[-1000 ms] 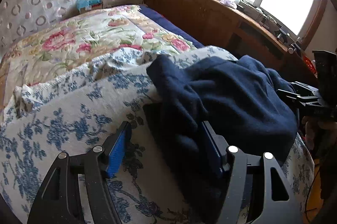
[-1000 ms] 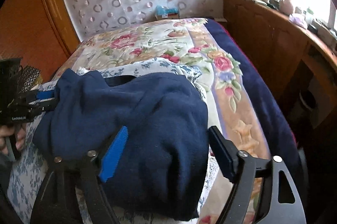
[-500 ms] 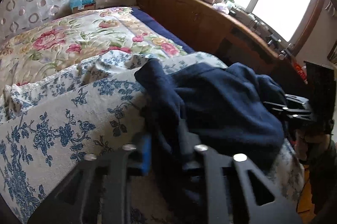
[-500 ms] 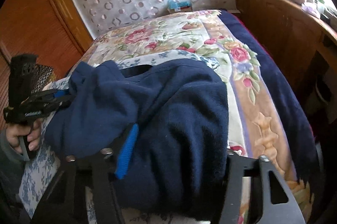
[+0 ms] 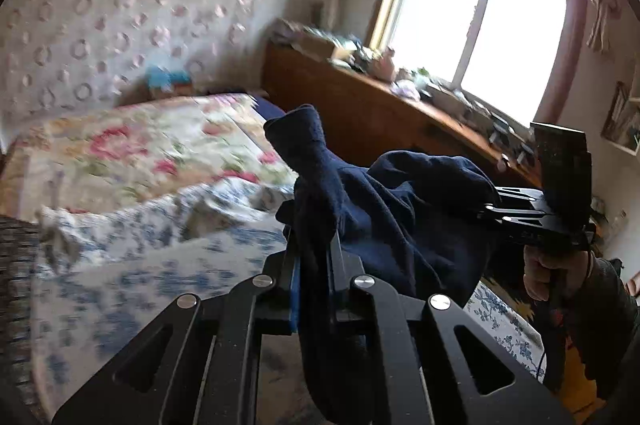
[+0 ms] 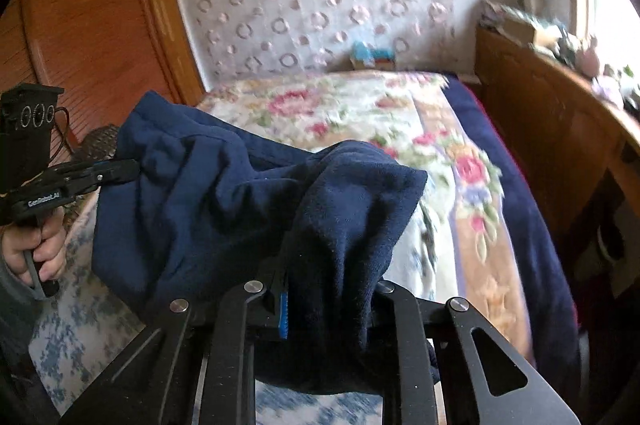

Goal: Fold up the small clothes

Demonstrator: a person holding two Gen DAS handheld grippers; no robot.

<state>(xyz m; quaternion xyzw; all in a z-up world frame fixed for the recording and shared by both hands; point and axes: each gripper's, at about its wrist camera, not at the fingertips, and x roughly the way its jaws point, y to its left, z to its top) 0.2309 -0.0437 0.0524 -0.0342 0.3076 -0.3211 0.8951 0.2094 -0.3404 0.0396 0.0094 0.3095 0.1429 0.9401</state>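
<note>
A dark navy fleece garment (image 5: 400, 209) hangs lifted above the bed, held at two spots. My left gripper (image 5: 314, 265) is shut on one bunched edge of it. My right gripper (image 6: 320, 289) is shut on another edge of the garment (image 6: 224, 201). The right gripper also shows in the left wrist view (image 5: 532, 217) at the right, and the left gripper shows in the right wrist view (image 6: 100, 175) at the left. The cloth sags between them.
The bed has a blue-and-white floral cover (image 5: 160, 265) near me and a pink floral quilt (image 6: 344, 105) further back. A wooden sideboard (image 5: 360, 105) with clutter runs under the window. A wooden wardrobe (image 6: 92, 37) stands left. A small blue box (image 6: 370, 55) sits by the headboard.
Both grippers have closed on the navy garment and lifted it up off the bed. A second ago both were open around it as it lay on the cover.
</note>
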